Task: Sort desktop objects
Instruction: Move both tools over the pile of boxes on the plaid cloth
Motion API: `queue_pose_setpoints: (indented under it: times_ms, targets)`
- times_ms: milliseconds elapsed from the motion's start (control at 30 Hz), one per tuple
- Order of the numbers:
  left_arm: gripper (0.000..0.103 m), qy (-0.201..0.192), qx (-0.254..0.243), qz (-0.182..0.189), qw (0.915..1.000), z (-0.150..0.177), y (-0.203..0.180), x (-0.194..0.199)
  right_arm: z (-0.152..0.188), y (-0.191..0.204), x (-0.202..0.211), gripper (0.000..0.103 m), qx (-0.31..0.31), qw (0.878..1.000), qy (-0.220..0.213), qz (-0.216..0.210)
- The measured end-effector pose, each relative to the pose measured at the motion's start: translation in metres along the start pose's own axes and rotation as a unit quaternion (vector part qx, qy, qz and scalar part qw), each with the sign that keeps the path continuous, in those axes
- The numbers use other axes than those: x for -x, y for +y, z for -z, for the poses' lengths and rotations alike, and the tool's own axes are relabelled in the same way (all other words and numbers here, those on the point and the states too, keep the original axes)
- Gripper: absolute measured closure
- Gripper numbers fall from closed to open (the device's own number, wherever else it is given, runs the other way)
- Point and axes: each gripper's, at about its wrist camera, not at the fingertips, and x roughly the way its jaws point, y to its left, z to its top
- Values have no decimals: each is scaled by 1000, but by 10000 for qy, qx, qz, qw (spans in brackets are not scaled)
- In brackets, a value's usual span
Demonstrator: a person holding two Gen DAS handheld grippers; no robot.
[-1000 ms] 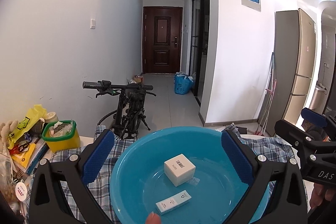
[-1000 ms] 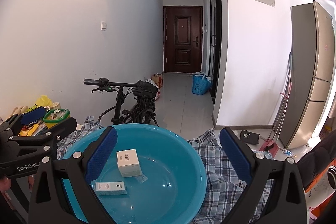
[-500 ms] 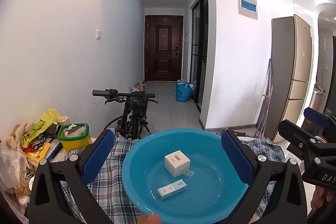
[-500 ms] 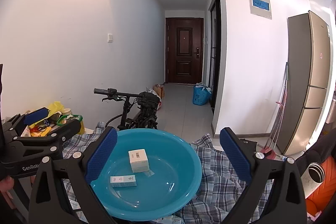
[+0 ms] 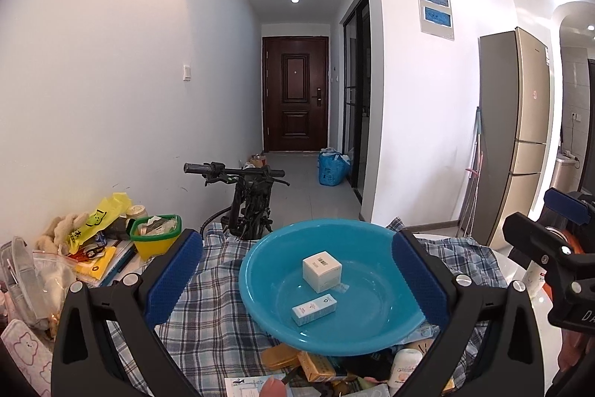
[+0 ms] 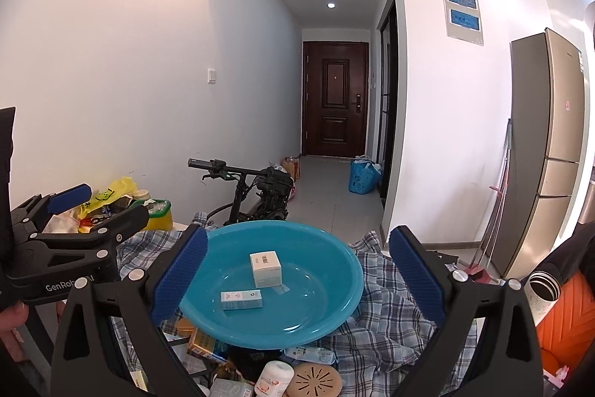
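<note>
A blue plastic basin (image 5: pixel 260 293) (image 6: pixel 334 300) sits on a plaid cloth (image 5: pixel 212 330) (image 6: pixel 386 333). Inside it lie a white cube box (image 5: pixel 321 266) (image 6: pixel 266 266) and a small teal-and-white box (image 5: pixel 314 309) (image 6: pixel 241 300). Small items are heaped in front of the basin: a white bottle (image 6: pixel 273 378), a round tan lid (image 6: pixel 314 380), yellow packets (image 5: pixel 316 365). My left gripper (image 5: pixel 297 278) stands open and empty, raised in front of the basin. My right gripper (image 6: pixel 297 278) is open too, with nothing between its pads.
At the left are a yellow tub with green rim (image 5: pixel 156 237), a yellow bag (image 5: pixel 96 222), books and plush toys. A black bicycle (image 5: pixel 249 199) stands behind the table. A black flask (image 6: pixel 554 274) and orange object lie at the right. A fridge (image 5: pixel 520 136) stands by the right wall.
Both grippers have drawn back and risen from the basin, so it looks smaller and the heap of small items in front of it has come into view. Both stay open.
</note>
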Motion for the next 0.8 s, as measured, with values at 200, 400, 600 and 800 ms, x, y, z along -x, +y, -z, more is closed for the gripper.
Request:
queue_pose_setpoints:
  times_ms: [200, 400, 600, 800]
  targets:
    - [0, -76, 97, 19, 9999, 6, 7, 31, 2, 10, 23, 5, 70, 9999, -67, -80]
    - [0, -183, -35, 84, 9998, -1, 1, 46, 0, 19, 37, 5, 164, 9996, -201, -105]
    - [0, -305, 27, 152, 9994, -2, 2, 57, 2, 25, 39, 5, 224, 9994, -229, -117]
    - [0, -168, 70, 370, 9991, 14, 5, 62, 14, 22, 39, 5, 256, 9996, -148, -22]
